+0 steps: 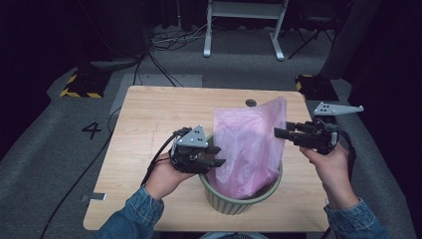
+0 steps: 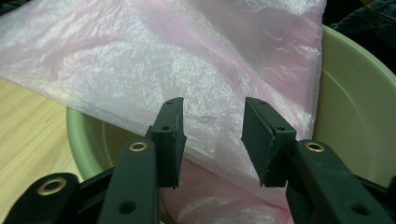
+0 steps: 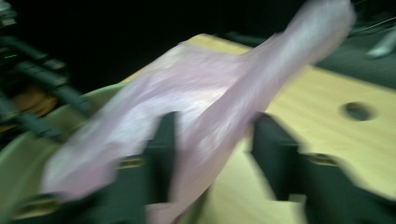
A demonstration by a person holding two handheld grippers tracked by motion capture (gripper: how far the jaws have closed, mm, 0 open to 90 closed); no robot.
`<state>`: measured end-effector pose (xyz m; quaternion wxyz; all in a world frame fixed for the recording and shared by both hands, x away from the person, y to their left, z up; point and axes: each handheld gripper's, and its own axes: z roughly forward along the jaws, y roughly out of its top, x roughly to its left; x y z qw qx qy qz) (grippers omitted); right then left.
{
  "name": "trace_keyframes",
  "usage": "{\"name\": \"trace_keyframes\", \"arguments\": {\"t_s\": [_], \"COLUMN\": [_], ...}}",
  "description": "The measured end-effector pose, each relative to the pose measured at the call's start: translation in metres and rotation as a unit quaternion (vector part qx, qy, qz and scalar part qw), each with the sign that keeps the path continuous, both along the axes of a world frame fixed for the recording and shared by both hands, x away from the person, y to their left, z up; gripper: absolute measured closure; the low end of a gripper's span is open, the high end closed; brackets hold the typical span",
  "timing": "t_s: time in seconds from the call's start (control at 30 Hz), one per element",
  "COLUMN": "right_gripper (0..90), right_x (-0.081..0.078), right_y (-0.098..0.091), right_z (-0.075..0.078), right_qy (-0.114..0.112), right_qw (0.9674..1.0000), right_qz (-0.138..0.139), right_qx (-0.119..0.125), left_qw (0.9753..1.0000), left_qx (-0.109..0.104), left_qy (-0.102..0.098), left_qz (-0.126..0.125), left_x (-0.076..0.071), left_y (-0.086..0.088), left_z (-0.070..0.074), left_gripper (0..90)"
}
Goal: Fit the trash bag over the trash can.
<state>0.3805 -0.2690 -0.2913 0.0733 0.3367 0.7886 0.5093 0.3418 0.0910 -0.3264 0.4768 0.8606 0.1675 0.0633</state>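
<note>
Wooden table [image 1: 149,119], pink bag [image 1: 249,144] in green bin [image 1: 234,201]

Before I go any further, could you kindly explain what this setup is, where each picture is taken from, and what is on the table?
There is no robot here: a person holds a hand-operated claw in each hand. The high view looks down from above the person's side; the left claw shows on its left, the right claw on its right. The other two pictures come from small cameras riding on each claw, looking along its two black jaws. On the wooden table stands a pale green bin with a thin pink plastic bag rising out of it. The left claw's jaws stand apart in front of the bag, pinching nothing. The right gripper view is blurred; the bag lies between open jaws, and whether it touches one I cannot tell.
</note>
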Motion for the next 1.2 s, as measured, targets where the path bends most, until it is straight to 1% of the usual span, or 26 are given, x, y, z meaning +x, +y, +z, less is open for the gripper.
{"name": "trace_keyframes", "arguments": {"t_s": [0.03, 0.07, 0.1, 0.13, 0.17, 0.2, 0.23, 0.27, 0.3, 0.43, 0.53, 0.57, 0.67, 0.73, 0.8, 0.9, 1.0, 1.07, 1.1, 1.13, 1.2], "right_gripper": [77.9, 82.1, 85.8, 86.4, 86.7, 87.6, 87.8, 87.8, 87.8, 87.7, 87.6, 87.5, 87.2, 86.7, 86.3, 86.0, 85.7, 85.4, 85.4, 85.4, 85.4], "right_x": [-0.001, -0.005, -0.01, -0.014, -0.019, -0.025, -0.032, -0.039, -0.045, -0.066, -0.071, -0.072, -0.075, -0.076, -0.077, -0.079, -0.08, -0.08, -0.08, -0.08, -0.079], "right_y": [0.002, 0.004, 0.007, 0.009, 0.012, 0.015, 0.018, 0.021, 0.024, 0.037, 0.042, 0.044, 0.051, 0.054, 0.058, 0.062, 0.065, 0.066, 0.066, 0.067, 0.067], "right_z": [-0.001, -0.001, -0.001, -0.001, 0.0, 0.0, 0.0, 0.0, -0.001, -0.01, -0.018, -0.02, -0.024, -0.025, -0.025, -0.026, -0.027, -0.027, -0.027, -0.027, -0.027], "right_qy": [0.005, 0.002, -0.009, -0.014, -0.024, -0.039, -0.05, -0.057, -0.064, -0.076, -0.068, -0.067, -0.072, -0.074, -0.078, -0.079, -0.081, -0.083, -0.082, -0.084, -0.084], "right_qw": [0.9999, 0.9996, 0.9989, 0.9983, 0.9971, 0.995, 0.9933, 0.9915, 0.989, 0.9817, 0.9801, 0.9797, 0.9782, 0.9778, 0.977, 0.9763, 0.9758, 0.976, 0.9762, 0.9764, 0.9771], "right_qz": [0.015, 0.028, 0.046, 0.056, 0.071, 0.092, 0.104, 0.116, 0.132, 0.169, 0.18, 0.182, 0.183, 0.18, 0.178, 0.176, 0.173, 0.169, 0.167, 0.162, 0.156], "right_qx": [-0.001, -0.005, -0.007, -0.009, -0.009, -0.007, -0.014, -0.018, -0.02, -0.042, -0.047, -0.052, -0.068, -0.077, -0.089, -0.098, -0.105, -0.11, -0.112, -0.116, -0.118], "left_qw": [1.0, 1.0, 0.9999, 0.9999, 0.9998, 0.9997, 0.9996, 0.9995, 0.9994, 0.999, 0.9985, 0.9983, 0.9972, 0.9962, 0.9957, 0.995, 0.9943, 0.994, 0.9936, 0.9932, 0.993], "left_qx": [-0.003, -0.008, -0.011, -0.015, -0.019, -0.021, -0.024, -0.026, -0.029, -0.039, -0.044, -0.046, -0.051, -0.058, -0.058, -0.059, -0.057, -0.057, -0.06, -0.061, -0.065], "left_qy": [0.0, -0.001, -0.001, -0.002, -0.003, -0.006, -0.009, -0.011, -0.014, -0.024, -0.029, -0.03, -0.036, -0.033, -0.034, -0.041, -0.047, -0.045, -0.042, -0.044, -0.048], "left_qz": [0.001, 0.002, 0.004, 0.004, 0.007, 0.008, 0.009, 0.01, 0.009, -0.002, -0.017, -0.022, -0.04, -0.055, -0.063, -0.07, -0.076, -0.082, -0.087, -0.089, -0.086], "left_x": [0.0, 0.0, 0.0, 0.0, 0.0, 0.0, 0.0, -0.001, -0.002, -0.005, -0.009, -0.01, -0.014, -0.016, -0.018, -0.021, -0.023, -0.024, -0.025, -0.026, -0.03], "left_y": [0.001, 0.003, 0.003, 0.004, 0.005, 0.006, 0.006, 0.006, 0.006, 0.003, -0.001, -0.004, -0.011, -0.019, -0.024, -0.033, -0.038, -0.04, -0.041, -0.04, -0.039], "left_z": [0.0, 0.001, 0.001, 0.002, 0.003, 0.004, 0.005, 0.006, 0.007, 0.012, 0.014, 0.015, 0.018, 0.02, 0.021, 0.023, 0.024, 0.024, 0.024, 0.025, 0.025], "left_gripper": [58.8, 58.8, 58.8, 58.8, 58.6, 57.9, 56.9, 56.4, 56.0, 52.9, 51.5, 51.4, 50.4, 50.4, 50.5, 52.6, 58.4, 59.6, 59.1, 56.9, 51.4]}}
